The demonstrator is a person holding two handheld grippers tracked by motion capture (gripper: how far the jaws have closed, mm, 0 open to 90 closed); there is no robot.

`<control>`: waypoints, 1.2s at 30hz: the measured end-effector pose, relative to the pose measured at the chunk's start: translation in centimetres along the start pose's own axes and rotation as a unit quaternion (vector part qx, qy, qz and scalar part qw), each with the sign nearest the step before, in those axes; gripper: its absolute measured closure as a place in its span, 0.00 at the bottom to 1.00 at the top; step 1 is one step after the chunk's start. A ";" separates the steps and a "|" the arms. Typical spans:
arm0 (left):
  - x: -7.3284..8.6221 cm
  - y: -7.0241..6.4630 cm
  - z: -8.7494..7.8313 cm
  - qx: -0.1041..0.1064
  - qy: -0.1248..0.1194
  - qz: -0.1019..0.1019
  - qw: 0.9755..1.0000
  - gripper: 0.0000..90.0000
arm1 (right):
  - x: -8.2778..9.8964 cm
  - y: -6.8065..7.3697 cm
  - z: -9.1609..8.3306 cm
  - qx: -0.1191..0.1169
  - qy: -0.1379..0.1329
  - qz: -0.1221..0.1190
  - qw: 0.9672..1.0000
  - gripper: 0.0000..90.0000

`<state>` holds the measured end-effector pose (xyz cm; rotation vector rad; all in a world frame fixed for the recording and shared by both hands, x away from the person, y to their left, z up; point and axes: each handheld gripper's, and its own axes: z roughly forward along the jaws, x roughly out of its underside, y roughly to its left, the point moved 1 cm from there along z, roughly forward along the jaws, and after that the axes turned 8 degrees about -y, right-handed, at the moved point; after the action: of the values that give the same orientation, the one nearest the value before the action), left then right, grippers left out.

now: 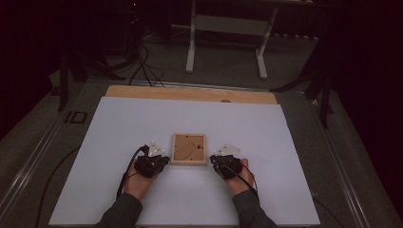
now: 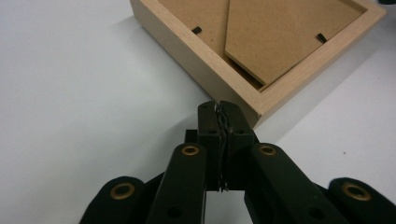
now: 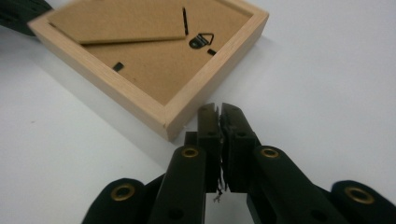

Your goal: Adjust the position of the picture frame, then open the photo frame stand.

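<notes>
A small wooden picture frame [image 1: 188, 148] lies face down on the white sheet, its brown backing board and black hanger facing up. My left gripper [image 1: 164, 160] rests on the sheet just left of the frame's near left corner, jaws shut with nothing between them. In the left gripper view the gripper's tips [image 2: 218, 106] sit right at a corner of the frame [image 2: 205, 60]. My right gripper [image 1: 214, 161] lies just right of the frame's near right corner, also shut and empty. In the right gripper view its tips [image 3: 218, 108] stand beside a corner of the frame [image 3: 154, 79].
The white sheet [image 1: 142, 123] covers most of the table, with a strip of wooden board [image 1: 190, 93] showing along its far edge. Beyond the table stand the legs of a white desk [image 1: 228, 28], and cables [image 1: 142, 66] lie on the dark floor.
</notes>
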<state>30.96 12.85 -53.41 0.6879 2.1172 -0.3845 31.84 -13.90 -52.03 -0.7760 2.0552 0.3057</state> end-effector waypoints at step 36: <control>-1.9 -1.6 -2.0 0.044 -0.040 0.023 0.998 0.68 | -0.6 0.8 -1.3 -0.023 -0.049 -0.008 0.999 0.88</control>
<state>29.62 11.91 -50.64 0.7578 2.0148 -0.4741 30.78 -13.66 -50.84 -0.7896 1.9555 0.3763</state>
